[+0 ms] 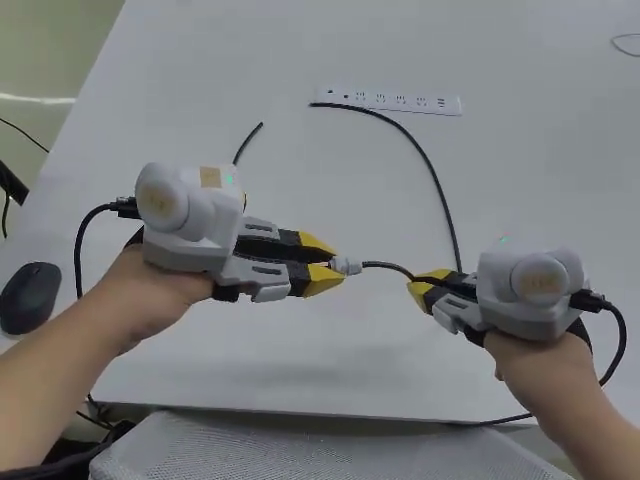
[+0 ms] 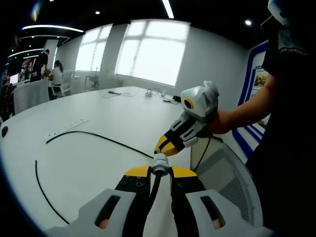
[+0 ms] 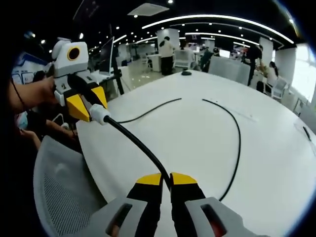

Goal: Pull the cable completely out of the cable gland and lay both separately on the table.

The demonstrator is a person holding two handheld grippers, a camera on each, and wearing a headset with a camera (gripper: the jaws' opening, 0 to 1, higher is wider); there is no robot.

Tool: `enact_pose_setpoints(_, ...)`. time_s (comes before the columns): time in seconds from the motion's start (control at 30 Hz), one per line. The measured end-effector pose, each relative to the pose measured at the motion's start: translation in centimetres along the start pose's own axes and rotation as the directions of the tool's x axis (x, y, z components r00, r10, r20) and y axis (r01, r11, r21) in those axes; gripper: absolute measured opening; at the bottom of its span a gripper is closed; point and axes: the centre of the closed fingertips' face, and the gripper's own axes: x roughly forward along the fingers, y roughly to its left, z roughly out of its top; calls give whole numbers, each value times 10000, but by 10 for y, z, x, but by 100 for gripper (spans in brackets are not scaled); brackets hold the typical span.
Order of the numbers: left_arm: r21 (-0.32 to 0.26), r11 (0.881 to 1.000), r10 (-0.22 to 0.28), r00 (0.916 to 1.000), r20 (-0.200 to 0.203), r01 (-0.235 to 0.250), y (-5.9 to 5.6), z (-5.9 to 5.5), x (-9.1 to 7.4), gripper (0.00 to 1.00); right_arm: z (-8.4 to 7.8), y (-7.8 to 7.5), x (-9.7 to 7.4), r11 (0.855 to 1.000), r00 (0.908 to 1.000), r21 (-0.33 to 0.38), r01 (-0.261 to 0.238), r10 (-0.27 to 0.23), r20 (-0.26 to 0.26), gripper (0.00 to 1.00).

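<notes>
White cable gland clamped in left tongs; right tongs pinch black cable; mouse in head view.

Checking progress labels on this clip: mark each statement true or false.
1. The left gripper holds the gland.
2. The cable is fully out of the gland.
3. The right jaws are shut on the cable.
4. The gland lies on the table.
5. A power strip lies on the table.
1. True: the left gripper has the gland between its jaws.
2. False: the cable runs straight into the gland.
3. True: the right gripper is shut on the cable.
4. False: it is held up off the table.
5. True: the power strip lies on the far part.
</notes>
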Motion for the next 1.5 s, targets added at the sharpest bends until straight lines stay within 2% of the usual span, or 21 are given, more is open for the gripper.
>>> enact_pose_setpoints(0.2, -14, 10000, 39, 10000, -38, -39, 1, -1, 0, 15, 2, -2, -1, 9995, 9999, -298, 93, -90, 100, 1)
enact_pose_setpoints(0.33, -69, 9999, 96, 9999, -59, -96, 3, -1, 0, 15, 4, -3, -4, 9968, 9996, -760, 259, -252, 92, 3)
enact_pose_setpoints(0.5, -157, 9997, 181, 9998, -67, -182, 6, 0, -1, 15, 15, 3, -12, 9892, 9993, -1427, 322, -294, 214, 11)
enact_pose_setpoints(0.67, -267, 9995, 163, 9997, -155, -167, 5, -3, 0, 15, 31, 24, -14, 9511, 9997, -3088, 98, -21, 252, 14)
enact_pose_setpoints(0.8, -266, 9996, 131, 9997, -196, -136, 4, -3, 2, 15, 43, 44, -11, 9086, 9996, -4175, -79, 188, 219, 14)
enact_pose_setpoints(0.9, -267, 9995, 137, 9998, -174, -142, 3, -3, 2, 15, 50, 51, -9, 8858, 9997, -4640, -33, 150, 215, 13)
enact_pose_setpoints(1.07, -326, 9993, 163, 9997, -187, -169, 2, -3, 3, 15, 56, 62, -6, 8629, 9993, -5053, -132, 286, 227, 11)
enact_pose_setpoints(1.2, -287, 9994, 164, 9997, -174, -169, 2, -3, 2, 15, 55, 66, -3, 8371, 9996, -5469, -136, 253, 140, 8)
enact_pose_setpoints(1.43, -183, 9997, 138, 9997, -205, -142, 0, -4, 2, 15, 59, 68, -5, 8297, 9990, -5581, -63, 300, 333, 2)
enact_pose_setpoints(1.5, -122, 9998, 133, 9997, -204, -136, 0, -4, 2, 15, 59, 67, -5, 8370, 9990, -5472, -60, 296, 343, 2)
